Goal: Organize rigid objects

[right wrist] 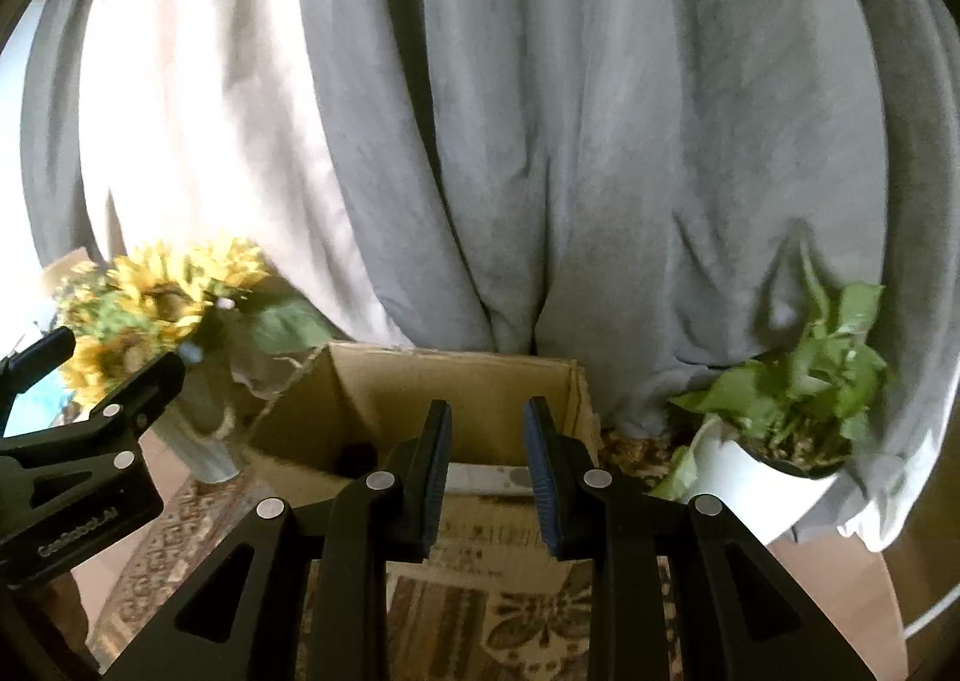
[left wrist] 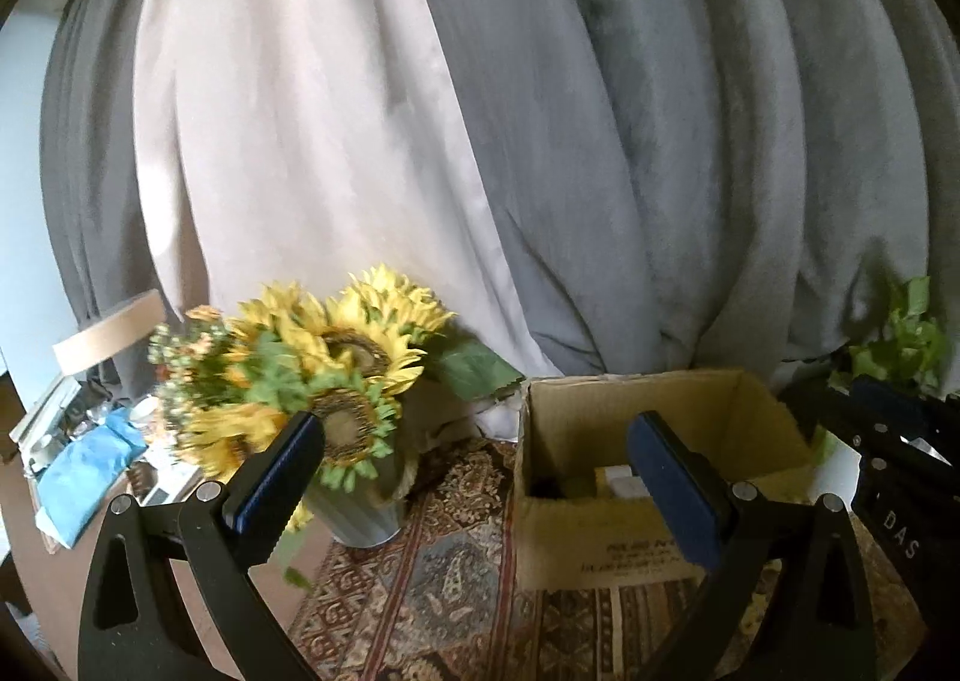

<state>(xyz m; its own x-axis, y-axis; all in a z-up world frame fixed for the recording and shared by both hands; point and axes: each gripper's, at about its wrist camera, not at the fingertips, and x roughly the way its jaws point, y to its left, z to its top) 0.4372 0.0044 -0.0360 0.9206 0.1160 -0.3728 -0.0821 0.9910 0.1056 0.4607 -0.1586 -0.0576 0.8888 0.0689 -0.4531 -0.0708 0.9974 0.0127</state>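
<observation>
Left gripper [left wrist: 477, 441] spread wide, nothing btwn pads, nothing touched; hangs above patterned rug [left wrist: 444, 573], one finger in front of sunflower bouquet [left wrist: 318, 369], other in front of open cardboard box [left wrist: 606, 537]. Right gripper [right wrist: 487, 471] narrowed to small gap, empty, poised over near edge of same box [right wrist: 480, 387]. Box upright on rug, flaps open, a few small items inside, too dim to ID. Bouquet in pale vase [left wrist: 366, 519] just left of box; potted green plant [right wrist: 792, 381] in white pot to right. Bare rug btwn vase & box. Grey & cream curtains [right wrist: 540, 141] close behind box.
</observation>
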